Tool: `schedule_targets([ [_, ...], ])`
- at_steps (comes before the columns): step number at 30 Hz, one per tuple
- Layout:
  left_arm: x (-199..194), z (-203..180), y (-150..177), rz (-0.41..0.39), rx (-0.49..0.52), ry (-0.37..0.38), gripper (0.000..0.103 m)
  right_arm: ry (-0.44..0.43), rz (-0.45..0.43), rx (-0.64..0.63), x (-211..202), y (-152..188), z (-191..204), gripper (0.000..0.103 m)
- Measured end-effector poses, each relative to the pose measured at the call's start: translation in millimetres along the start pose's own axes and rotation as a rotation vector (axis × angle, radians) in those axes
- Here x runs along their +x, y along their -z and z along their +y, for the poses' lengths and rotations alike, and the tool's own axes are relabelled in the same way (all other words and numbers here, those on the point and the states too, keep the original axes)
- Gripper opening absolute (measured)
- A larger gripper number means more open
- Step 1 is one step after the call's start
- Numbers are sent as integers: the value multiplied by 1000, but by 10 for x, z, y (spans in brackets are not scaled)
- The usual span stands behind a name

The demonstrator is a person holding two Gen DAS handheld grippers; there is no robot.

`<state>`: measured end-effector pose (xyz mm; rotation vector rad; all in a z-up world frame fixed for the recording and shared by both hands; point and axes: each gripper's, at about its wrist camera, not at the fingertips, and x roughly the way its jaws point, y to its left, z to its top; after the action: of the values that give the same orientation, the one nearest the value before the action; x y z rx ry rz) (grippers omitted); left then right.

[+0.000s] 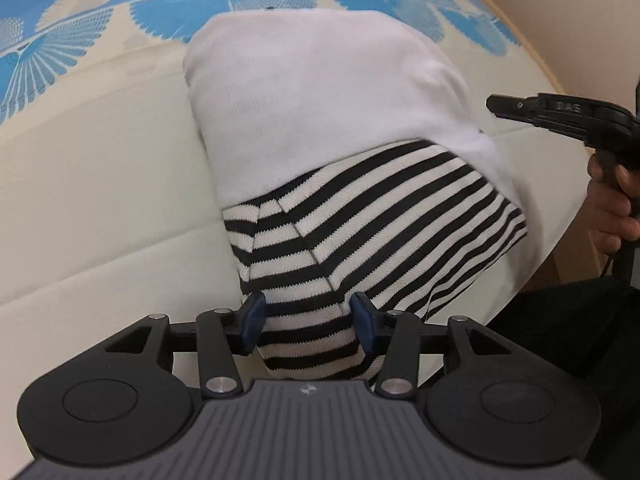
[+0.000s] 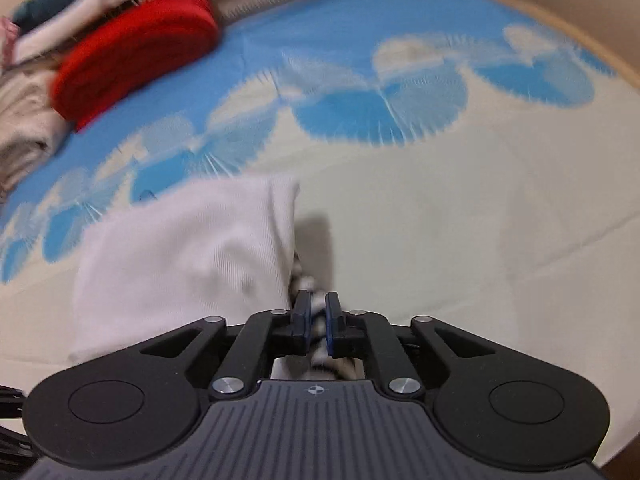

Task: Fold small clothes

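Striped garment (image 1: 360, 216), black-and-white with a white panel beyond it, lay bunched on the bed sheet (image 1: 100, 200), its near end gathered between the left gripper (image 1: 306, 316) fingers. Clenched on that striped cloth, by the look of it, with fabric filling the whole gap between the blue pads (image 1: 254, 312). Right gripper (image 2: 316, 312) nearly closed as well, a thin fold of the same striped fabric pinched between its fingers, the white panel (image 2: 180, 248) spread ahead and to their left. Blurred, that right view, so probably mid-motion. Judged partway through: doubled over once already, yet lumpy and not squared. Left to do: lay it flat, smooth it, finish the fold. Red folded piece (image 2: 136, 56) and other stacked clothes (image 2: 80, 0) far ahead-left of the right fingers, seemingly done
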<state>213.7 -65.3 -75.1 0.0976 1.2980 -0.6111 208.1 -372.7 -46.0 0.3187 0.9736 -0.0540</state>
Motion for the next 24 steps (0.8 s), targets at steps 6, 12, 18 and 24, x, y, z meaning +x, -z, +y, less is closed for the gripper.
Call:
schedule_targets([
  [6, -256, 19, -40, -97, -36, 84, 51, -190, -1, -210, -240, 114, 201, 34],
  [12, 106, -101, -13, 63, 41, -28, 60, 2, 333, -457, 238, 521, 286, 36],
  [18, -222, 163, -212, -103, -149, 66, 80, -76, 156, -278, 13, 197, 151, 44],
  [24, -178, 254, -313, -133, -237, 20, 81, -78, 114, -114, 128, 69, 7, 60],
])
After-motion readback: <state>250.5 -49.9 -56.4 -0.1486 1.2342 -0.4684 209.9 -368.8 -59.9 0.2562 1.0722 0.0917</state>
